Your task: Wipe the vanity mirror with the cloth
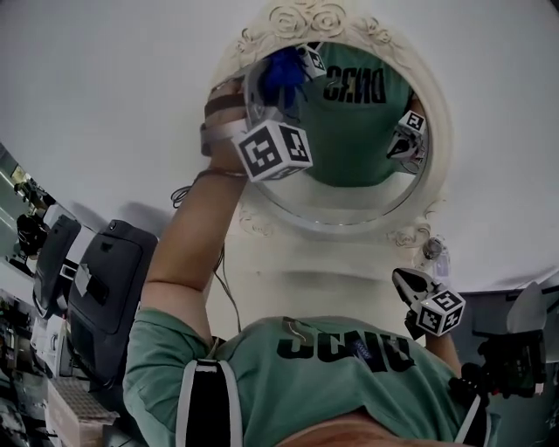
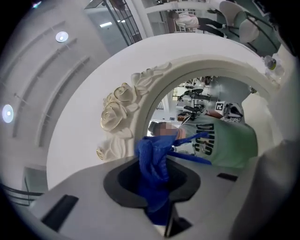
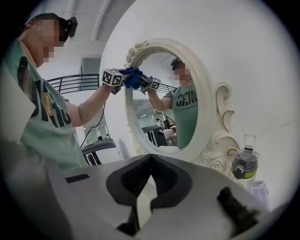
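An oval vanity mirror (image 1: pixel 349 170) in an ornate cream frame (image 1: pixel 307 19) stands against a white wall. My left gripper (image 1: pixel 272 98) is raised to the upper left of the glass and is shut on a bunched blue cloth (image 1: pixel 281 74) that presses on the glass. In the left gripper view the cloth (image 2: pixel 153 161) fills the jaws of the left gripper (image 2: pixel 159 190), beside the frame's carved roses (image 2: pixel 115 110). My right gripper (image 1: pixel 404 282) hangs low at the right, away from the mirror, shut and empty. The right gripper view shows the mirror (image 3: pixel 164 103), the cloth (image 3: pixel 132 77) and the right gripper (image 3: pixel 143 206).
A small clear jar with a green band (image 3: pixel 245 164) stands by the mirror's base, on its right (image 1: pixel 434 253). Dark cases and equipment (image 1: pixel 105 288) sit at the left. A cable (image 1: pixel 223 279) hangs from my left arm.
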Demonstrator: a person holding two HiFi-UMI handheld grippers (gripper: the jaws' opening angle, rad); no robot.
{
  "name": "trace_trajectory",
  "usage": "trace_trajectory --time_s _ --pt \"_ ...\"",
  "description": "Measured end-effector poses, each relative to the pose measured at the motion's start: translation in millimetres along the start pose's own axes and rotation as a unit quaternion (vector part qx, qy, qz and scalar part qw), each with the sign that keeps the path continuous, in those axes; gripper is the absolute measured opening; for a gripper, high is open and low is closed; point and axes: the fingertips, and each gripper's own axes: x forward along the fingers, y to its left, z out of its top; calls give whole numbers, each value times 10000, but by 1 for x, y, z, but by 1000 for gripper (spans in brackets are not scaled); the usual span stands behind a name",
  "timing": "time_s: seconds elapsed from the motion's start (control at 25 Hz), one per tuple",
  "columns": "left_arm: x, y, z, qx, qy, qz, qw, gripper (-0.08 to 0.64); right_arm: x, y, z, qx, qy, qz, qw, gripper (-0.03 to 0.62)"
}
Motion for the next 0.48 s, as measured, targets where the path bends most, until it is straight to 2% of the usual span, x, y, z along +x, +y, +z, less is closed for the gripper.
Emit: trace_trajectory --time_s 0.16,0.32,0.4,0.48 --pt "4 -4 -1 -31 22 300 9995 81 -1 1 0 2 6 -7 10000 8" --pt "2 -5 -4 26 -124 493 9987 78 0 3 1 15 76 -12 10000 8" --pt "-3 -16 -6 95 -174 454 9988 74 1 6 0 27 112 12 9999 8" --pt "-15 -46 -13 253 -221 315 9989 69 3 8 -2 24 153 40 9999 8"
